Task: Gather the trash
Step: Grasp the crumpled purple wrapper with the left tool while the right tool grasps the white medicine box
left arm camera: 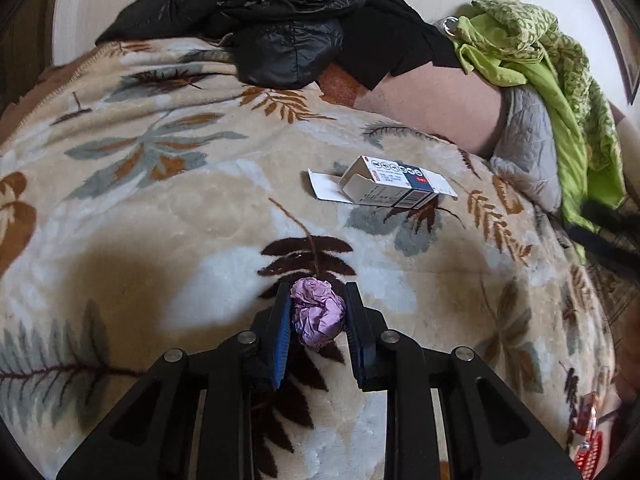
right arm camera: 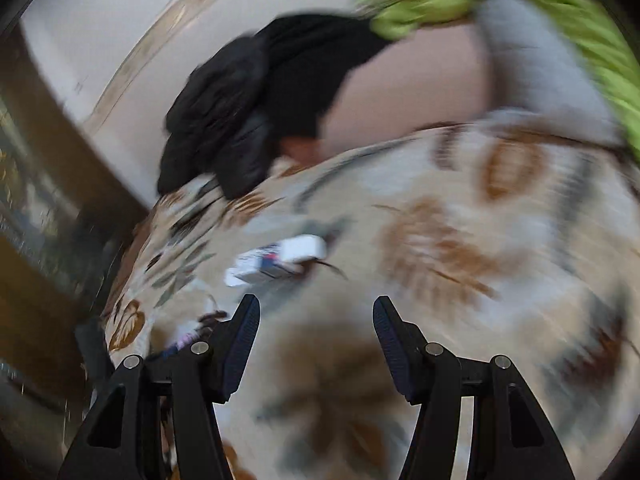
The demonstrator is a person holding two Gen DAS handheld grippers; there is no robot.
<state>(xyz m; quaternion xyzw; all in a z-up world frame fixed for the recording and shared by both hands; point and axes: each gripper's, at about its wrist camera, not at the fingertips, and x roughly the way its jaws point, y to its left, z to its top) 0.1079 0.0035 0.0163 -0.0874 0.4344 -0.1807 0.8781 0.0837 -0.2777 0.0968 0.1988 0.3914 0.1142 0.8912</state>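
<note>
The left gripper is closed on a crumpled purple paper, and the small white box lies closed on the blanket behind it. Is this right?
Not fully. The left gripper does clamp the crumpled purple paper, but the small white box on the blanket is open: its end flap lies folded out flat. The left wrist view shows this.

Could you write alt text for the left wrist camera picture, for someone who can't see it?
The left gripper is closed on a crumpled purple paper ball lying on a leaf-patterned blanket. Further back lies an open white cardboard box, with black clothing and green cloth piled behind.
</note>
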